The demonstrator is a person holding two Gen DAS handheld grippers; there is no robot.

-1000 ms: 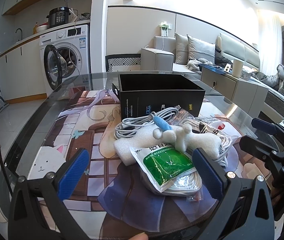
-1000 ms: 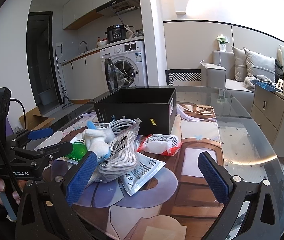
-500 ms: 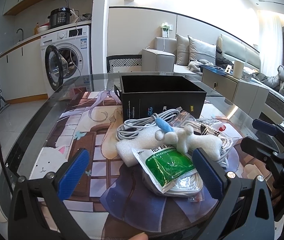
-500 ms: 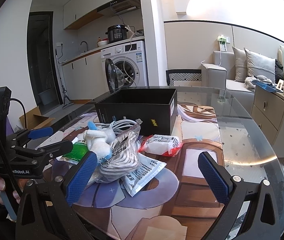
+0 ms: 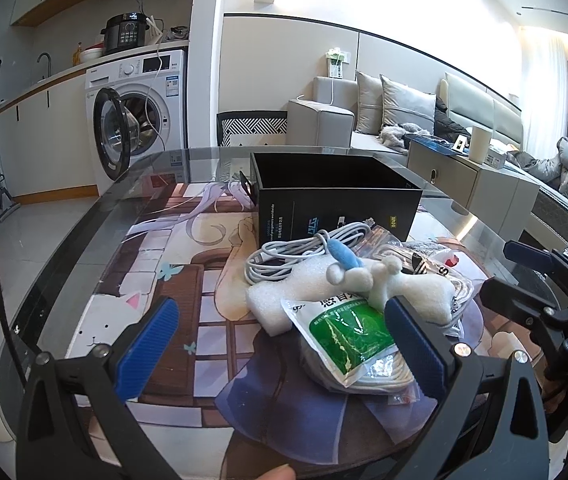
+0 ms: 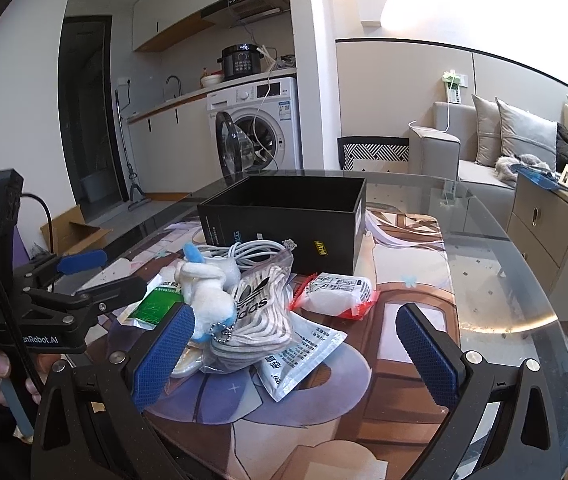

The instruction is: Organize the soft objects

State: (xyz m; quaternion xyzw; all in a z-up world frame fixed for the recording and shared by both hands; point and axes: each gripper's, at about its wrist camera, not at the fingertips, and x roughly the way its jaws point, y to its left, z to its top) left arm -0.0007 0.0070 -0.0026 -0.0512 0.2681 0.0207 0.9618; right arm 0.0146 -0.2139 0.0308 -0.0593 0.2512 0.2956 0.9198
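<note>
Glass table (image 6: 503, 264) — living room beyond

Each black-framed claw (image 5: 282, 346) carries two ridged blue pads (image 6: 162, 355) fixed with silver screws, and the left claw (image 6: 96, 272) bears white "Robot.AI" lettering and a black cable.

Daylight floods in from about one o'clock, where the upper wall blows out to plain white in both views. The glass table (image 6: 495, 312) carries a bright glare streak at three o'clock in the right wrist view. Near objects are sharp. Fisheye bending curves every edge, and black vignette fills the corners.
</note>
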